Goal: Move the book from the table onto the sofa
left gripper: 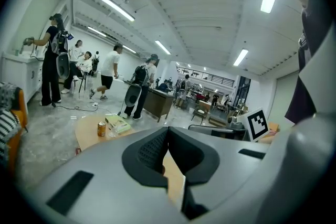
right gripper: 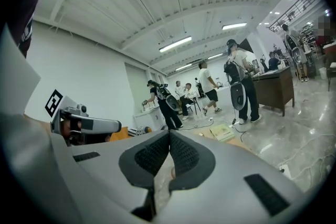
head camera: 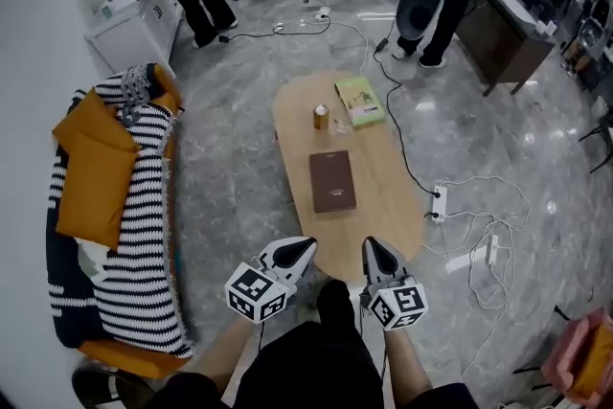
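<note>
- The black-and-white striped sofa (head camera: 144, 206) stands at the far left with a large orange cushion (head camera: 96, 163) lying on it. The striped part on the counter's side looks the freest place to land the book.
- Bare grey floor lies between the sofa and the oval pale-wood counter (head camera: 388, 196), so a carry to the left has open room.
- The left tongs (head camera: 299, 251) are pressed together with nothing in them, at the counter's near end.
- The dark brown hardcover book (head camera: 332, 180) lies flat mid-counter, just beyond both tongs and untouched. The tongs must part first. Sliding the book over the counter's left edge would likely let one jaw get under the cover.
- A gold can (head camera: 321, 116) and a green book (head camera: 360, 101) sit farther off, clear of the brown one.
- The right tongs (head camera: 375, 252) are likewise together and empty.
- A white power strip (head camera: 439, 202) and its cables trail over the floor on the right, so that side is best avoided.
</note>
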The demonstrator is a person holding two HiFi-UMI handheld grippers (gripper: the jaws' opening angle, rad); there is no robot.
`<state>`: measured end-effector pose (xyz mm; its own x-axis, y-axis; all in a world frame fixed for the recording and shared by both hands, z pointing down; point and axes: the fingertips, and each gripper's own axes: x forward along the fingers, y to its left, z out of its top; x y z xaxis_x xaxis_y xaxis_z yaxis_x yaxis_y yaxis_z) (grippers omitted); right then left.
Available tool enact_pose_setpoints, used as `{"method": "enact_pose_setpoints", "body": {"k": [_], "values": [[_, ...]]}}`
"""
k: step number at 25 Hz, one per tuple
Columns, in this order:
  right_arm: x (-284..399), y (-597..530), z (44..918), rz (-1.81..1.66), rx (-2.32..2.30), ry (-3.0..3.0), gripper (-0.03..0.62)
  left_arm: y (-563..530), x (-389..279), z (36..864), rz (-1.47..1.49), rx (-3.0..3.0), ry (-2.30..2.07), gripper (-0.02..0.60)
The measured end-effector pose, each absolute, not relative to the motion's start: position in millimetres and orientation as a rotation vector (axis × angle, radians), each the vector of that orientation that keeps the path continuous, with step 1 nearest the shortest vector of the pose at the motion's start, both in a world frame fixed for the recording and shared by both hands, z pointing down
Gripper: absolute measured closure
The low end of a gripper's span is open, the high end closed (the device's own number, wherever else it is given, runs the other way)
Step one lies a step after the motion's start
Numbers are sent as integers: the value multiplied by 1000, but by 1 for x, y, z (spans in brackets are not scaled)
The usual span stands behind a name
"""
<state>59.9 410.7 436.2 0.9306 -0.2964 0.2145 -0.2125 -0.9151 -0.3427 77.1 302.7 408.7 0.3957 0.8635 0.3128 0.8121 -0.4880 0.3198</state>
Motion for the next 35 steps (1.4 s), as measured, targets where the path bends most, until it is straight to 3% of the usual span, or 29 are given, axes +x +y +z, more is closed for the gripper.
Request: {"method": "enact_pose_setpoints", "body": {"k": [17, 35], "values": [[196, 468, 483, -485, -2652, 334, 569, 357, 225, 452, 842, 2539, 1462, 566], [243, 495, 593, -644, -2616, 258, 569, 367, 278, 564, 999, 2487, 1408, 566]]}}
